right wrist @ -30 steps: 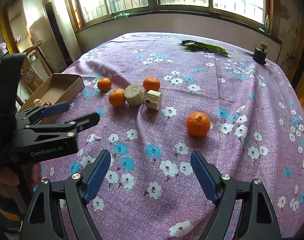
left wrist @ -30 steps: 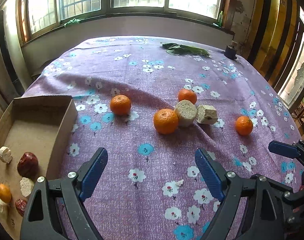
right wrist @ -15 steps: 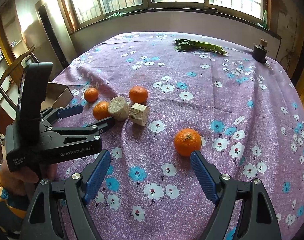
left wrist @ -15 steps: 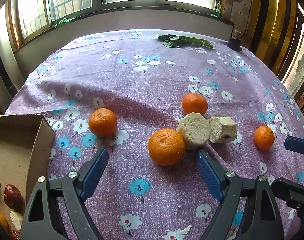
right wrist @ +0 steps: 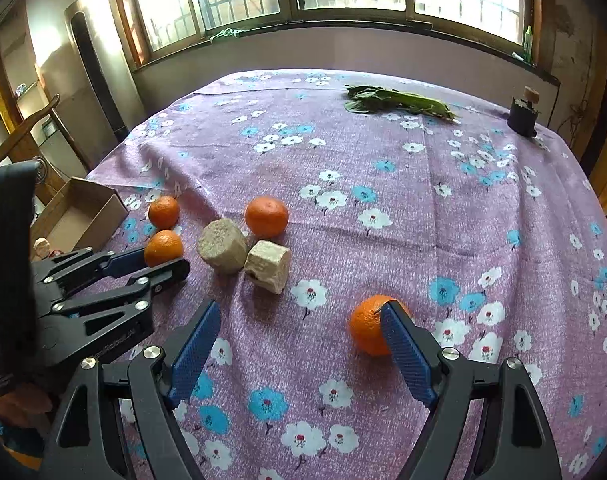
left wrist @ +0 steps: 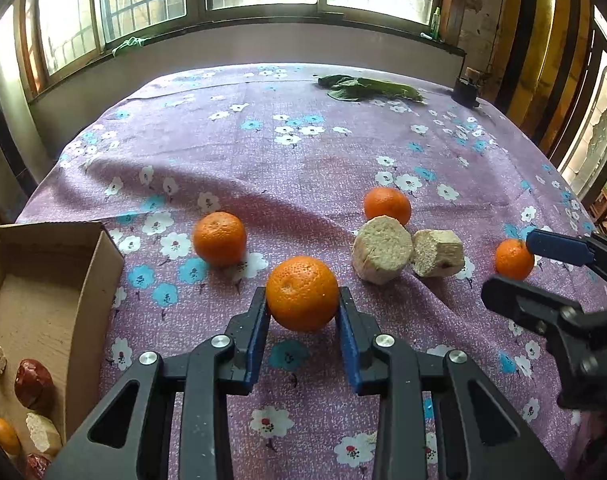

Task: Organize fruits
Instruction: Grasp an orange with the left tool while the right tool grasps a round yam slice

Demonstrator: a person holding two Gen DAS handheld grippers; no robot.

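Several mandarins lie on the purple flowered cloth. My left gripper (left wrist: pixel 302 300) has its jaws closing, and both blue pads touch the sides of the nearest mandarin (left wrist: pixel 302 294), which rests on the cloth. That pair also shows in the right wrist view as the left gripper (right wrist: pixel 159 262) around the mandarin (right wrist: pixel 163 247). My right gripper (right wrist: pixel 299 312) stands open low over the cloth. A lone mandarin (right wrist: pixel 367 326) sits just inside its right finger (right wrist: pixel 403 352), partly hidden by it. Two beige cut chunks (left wrist: pixel 379 254) (left wrist: pixel 439 252) lie between the fruit.
A cardboard box (left wrist: pixel 103 264) at the left table edge holds red dates (left wrist: pixel 33 384), beige pieces and a small orange fruit. Two more mandarins (left wrist: pixel 219 238) (left wrist: pixel 387 205) lie further back. Green leaves (left wrist: pixel 367 88) and a small dark object (left wrist: pixel 467 88) are at the far edge.
My left gripper moved forward to the nearest mandarin and its jaws came in onto it. The right gripper advanced until the lone mandarin lay by its right finger.
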